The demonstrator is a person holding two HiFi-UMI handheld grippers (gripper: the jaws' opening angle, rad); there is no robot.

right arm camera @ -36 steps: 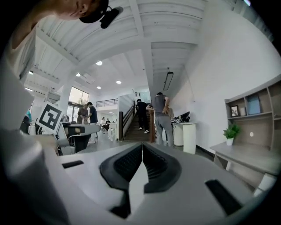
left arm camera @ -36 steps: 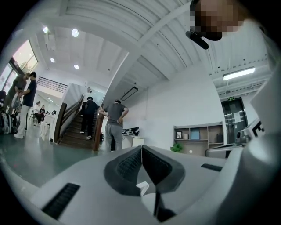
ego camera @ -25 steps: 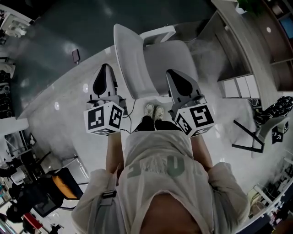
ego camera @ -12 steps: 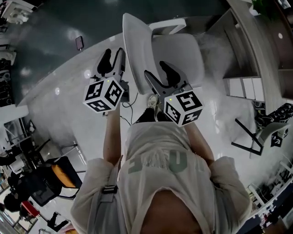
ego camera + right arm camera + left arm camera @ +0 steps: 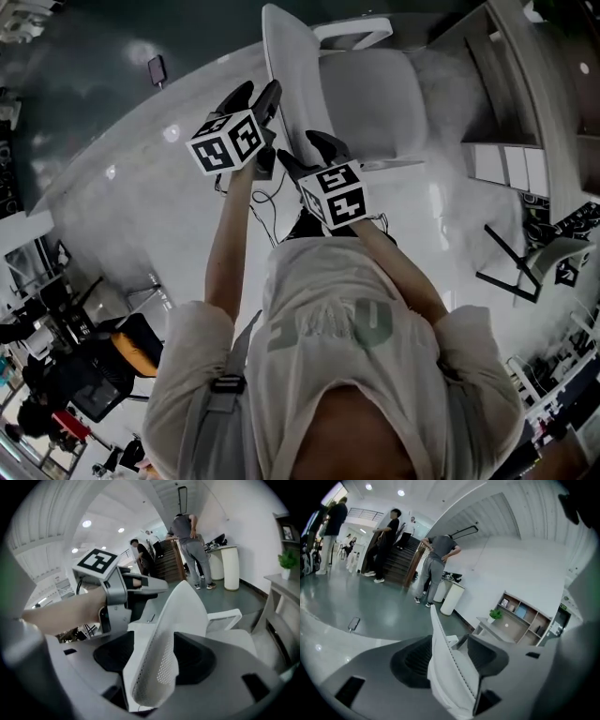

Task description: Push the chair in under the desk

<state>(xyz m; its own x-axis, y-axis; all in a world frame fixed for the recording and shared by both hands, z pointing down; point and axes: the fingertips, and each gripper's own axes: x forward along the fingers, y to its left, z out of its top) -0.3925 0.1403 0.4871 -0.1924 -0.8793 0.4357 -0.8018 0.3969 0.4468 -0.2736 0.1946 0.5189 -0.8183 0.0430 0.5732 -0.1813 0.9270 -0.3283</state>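
I am holding my left claw (image 5: 253, 97) (image 5: 450, 658) and my right claw (image 5: 307, 155) (image 5: 154, 660) out in front of me. Both are set over the upper edge of the chair (image 5: 375, 103) (image 5: 445, 677) (image 5: 159, 634). Both pairs of jaws have just been opening and are now standing wide. Each has one jaw on either side of the backrest (image 5: 281, 56), whose thin edge is running up between them. I am not clamping it on either side.

The chair is looking white all over. Its backrest is showing as a thin, curved shell narrowing to a rounded top. In the right gripper view its surface is showing fine perforations. In the left gripper view a line of small dots is running along its edge. The seat (image 5: 384, 112) is showing as a broad, pale grey pad, and a white looped armrest (image 5: 356, 33) (image 5: 225, 618) is sticking out on the far side.

The chair is standing on the glossy white floor (image 5: 169, 206) with its seat turned toward the wooden desk (image 5: 469, 52) (image 5: 494, 629) (image 5: 281, 585). In the head view the whole seat is lying in the open just beside the desk's end, not under it. A small green plant (image 5: 494, 615) (image 5: 287, 559) is sitting on the desk top. A phone (image 5: 156, 67) (image 5: 354, 623) is lying on the darker floor behind the chair.
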